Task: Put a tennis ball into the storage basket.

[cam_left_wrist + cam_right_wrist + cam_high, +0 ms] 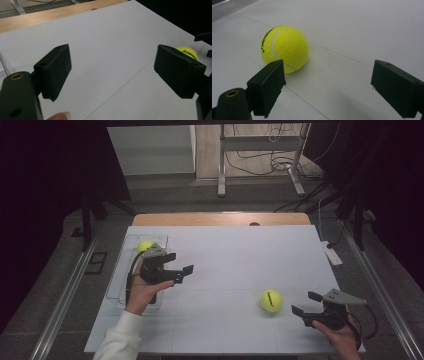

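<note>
My left gripper (181,261) hangs with its jaws spread wide and nothing between them, just right of a clear tray (116,285) at the white table's (235,255) left edge; from the high view I see one tennis ball (145,246) lying in the tray's far end. My right gripper (307,302) sits low at the near right, its jaws likewise parted and empty, and a second tennis ball (271,300) rests on the table just to its left, near but not touching. My left hand (141,290) and right hand (342,334) hold the tools from below.

In the left gripper view, the left gripper (112,72) shows both black pads apart over bare white surface. The second tennis ball (188,53) peeks out behind the right-hand pad, well off across the table.

In the right gripper view, the right gripper (328,86) is open as well, and the second tennis ball (285,48) lies on the table ahead, beyond the left-hand jaw and partly hidden by it, outside the gap. I can read dark lettering on its side but not clearly.
</note>
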Action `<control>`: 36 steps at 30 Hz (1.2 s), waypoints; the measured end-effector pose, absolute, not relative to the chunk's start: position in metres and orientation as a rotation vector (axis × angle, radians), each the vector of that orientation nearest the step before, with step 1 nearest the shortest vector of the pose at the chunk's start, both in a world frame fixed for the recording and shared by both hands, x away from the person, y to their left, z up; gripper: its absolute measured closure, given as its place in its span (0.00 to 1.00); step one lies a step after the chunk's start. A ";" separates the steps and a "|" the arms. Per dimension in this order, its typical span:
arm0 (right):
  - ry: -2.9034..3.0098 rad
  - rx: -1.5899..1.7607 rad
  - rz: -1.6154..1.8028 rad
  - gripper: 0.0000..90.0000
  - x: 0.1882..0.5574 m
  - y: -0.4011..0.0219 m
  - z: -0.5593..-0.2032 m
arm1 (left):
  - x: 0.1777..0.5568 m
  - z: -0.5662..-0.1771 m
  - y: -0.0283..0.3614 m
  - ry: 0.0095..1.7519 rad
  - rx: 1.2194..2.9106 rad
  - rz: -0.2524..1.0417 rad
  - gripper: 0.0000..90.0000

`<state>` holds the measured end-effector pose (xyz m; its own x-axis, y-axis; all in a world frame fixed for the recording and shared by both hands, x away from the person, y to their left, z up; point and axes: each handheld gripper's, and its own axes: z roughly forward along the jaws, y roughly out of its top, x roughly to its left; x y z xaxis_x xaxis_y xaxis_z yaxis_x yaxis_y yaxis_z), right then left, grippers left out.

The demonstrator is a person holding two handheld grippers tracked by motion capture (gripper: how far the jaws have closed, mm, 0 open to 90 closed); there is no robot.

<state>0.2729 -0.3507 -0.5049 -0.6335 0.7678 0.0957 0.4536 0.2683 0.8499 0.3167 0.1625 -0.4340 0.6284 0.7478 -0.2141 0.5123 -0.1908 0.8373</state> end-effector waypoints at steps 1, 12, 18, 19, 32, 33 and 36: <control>2.207 1.116 1.309 0.14 0.273 -0.351 -0.505 | 0.317 -0.434 0.161 1.005 1.861 0.295 0.17; 2.211 1.113 1.310 0.13 0.273 -0.351 -0.505 | 0.317 -0.439 0.149 0.983 1.895 0.267 0.17; 2.207 1.113 1.313 0.13 0.273 -0.351 -0.505 | 0.315 -0.441 0.144 0.979 1.903 0.261 0.17; 2.209 1.111 1.312 0.13 0.272 -0.350 -0.505 | 0.315 -0.441 0.142 0.975 1.906 0.259 0.17; 2.215 1.108 1.310 0.13 0.273 -0.350 -0.506 | 0.312 -0.442 0.126 0.945 1.933 0.247 0.17; 2.216 1.108 1.310 0.13 0.273 -0.349 -0.505 | 0.312 -0.442 0.125 0.938 1.933 0.246 0.17; 2.217 1.104 1.308 0.13 0.272 -0.349 -0.505 | 0.310 -0.441 0.119 0.921 1.941 0.240 0.17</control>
